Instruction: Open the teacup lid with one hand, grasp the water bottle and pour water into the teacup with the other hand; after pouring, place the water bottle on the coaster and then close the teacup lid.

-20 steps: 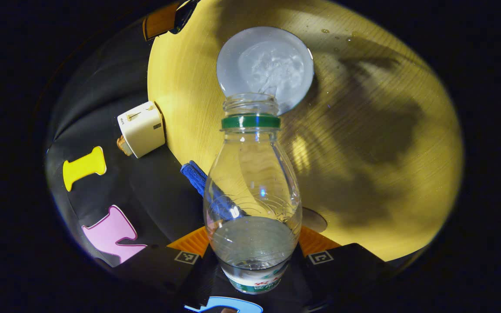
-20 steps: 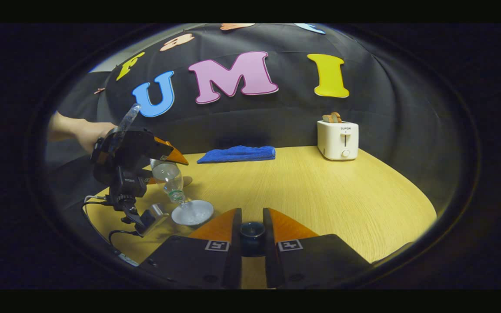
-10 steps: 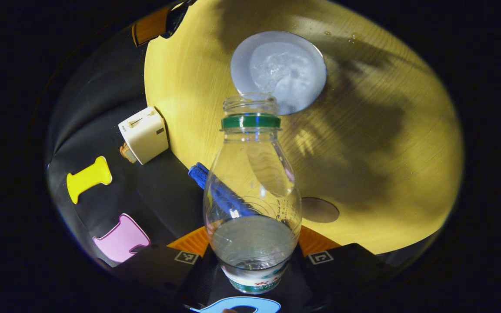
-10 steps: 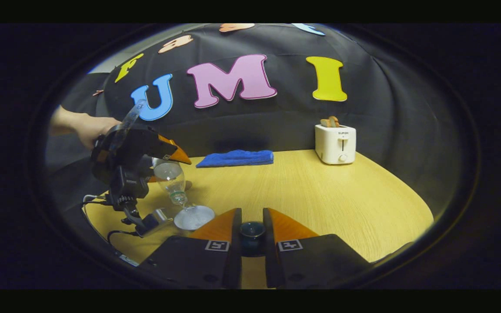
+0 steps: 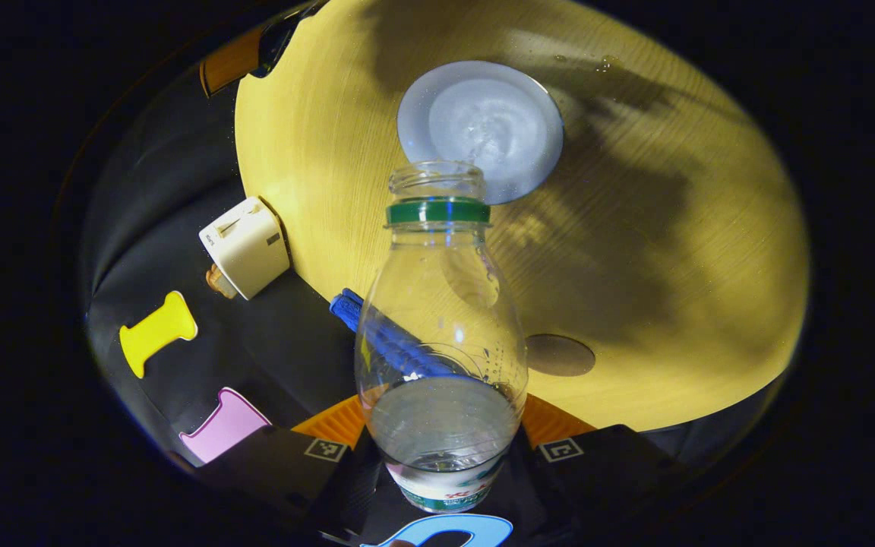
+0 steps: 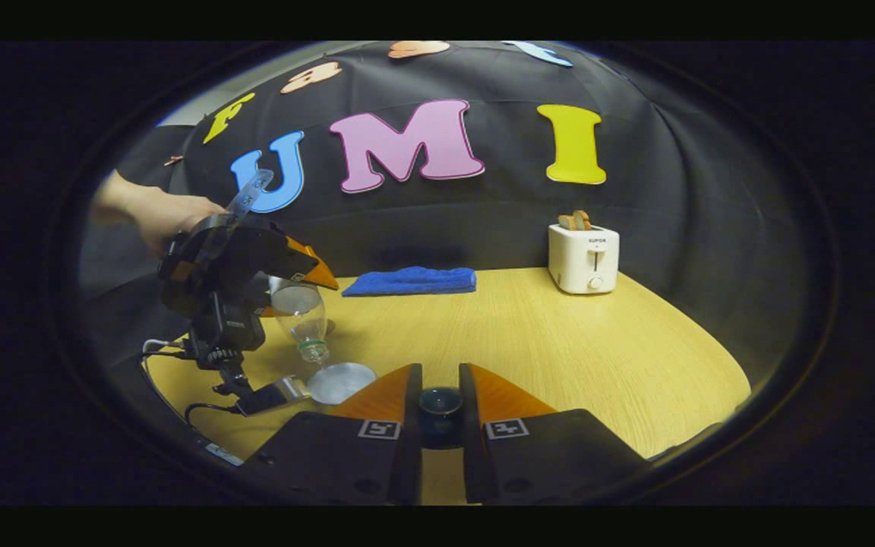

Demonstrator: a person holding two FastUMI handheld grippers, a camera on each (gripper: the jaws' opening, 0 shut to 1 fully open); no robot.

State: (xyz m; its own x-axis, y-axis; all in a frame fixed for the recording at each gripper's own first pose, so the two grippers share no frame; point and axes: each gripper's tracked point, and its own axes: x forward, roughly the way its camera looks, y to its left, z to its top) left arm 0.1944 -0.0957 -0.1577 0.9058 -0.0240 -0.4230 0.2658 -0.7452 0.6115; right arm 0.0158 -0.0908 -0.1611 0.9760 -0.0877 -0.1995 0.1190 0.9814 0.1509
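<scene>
A round, pale wooden table (image 6: 559, 334) stands against the booth's black cloth wall. At the back of it in the right gripper view sit a white toaster (image 6: 583, 258) with bread in its slots, right of centre, and a folded blue cloth (image 6: 411, 280) near the middle.

In the left gripper view the left gripper (image 5: 443, 448) has its jaws clamped on the lower body of the water bottle (image 5: 441, 334), uncapped and tilted mouth-down, with water pooled at the gripped end. Its mouth lies just over the near rim of the open teacup (image 5: 481, 125) at upper centre, which holds water. The coaster (image 5: 560, 355), a dark disc, lies bare right of the bottle.

At the bottom of the right gripper view the right gripper (image 6: 440, 406) is closed on a small dark knob, probably the teacup lid (image 6: 440, 404); most of it is hidden between the fingers. A hand (image 6: 160, 216) holds the left gripper at left.
</scene>
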